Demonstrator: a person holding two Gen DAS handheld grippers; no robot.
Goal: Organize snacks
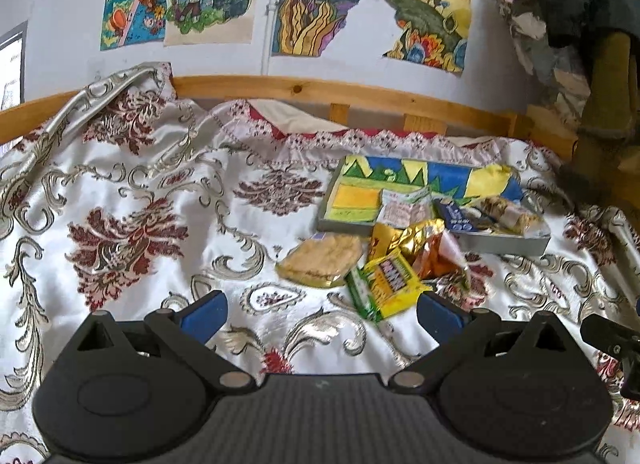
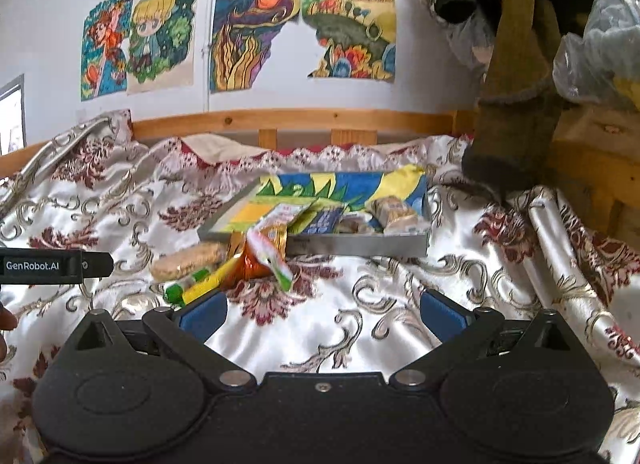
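Note:
A shallow grey box with a painted lid lies on the bed and holds several snack packets, among them a blue one and a beige bar. In front of it sit a wafer pack, a yellow-green packet and an orange-gold bag. My left gripper is open, just short of the yellow-green packet. My right gripper is open over bare cloth, nothing between its fingers.
The bed is covered by a shiny white cloth with dark red patterns. A wooden rail and a wall with drawings run along the back. Hanging clothes and a bag crowd the right side. The other gripper's body shows at the left edge.

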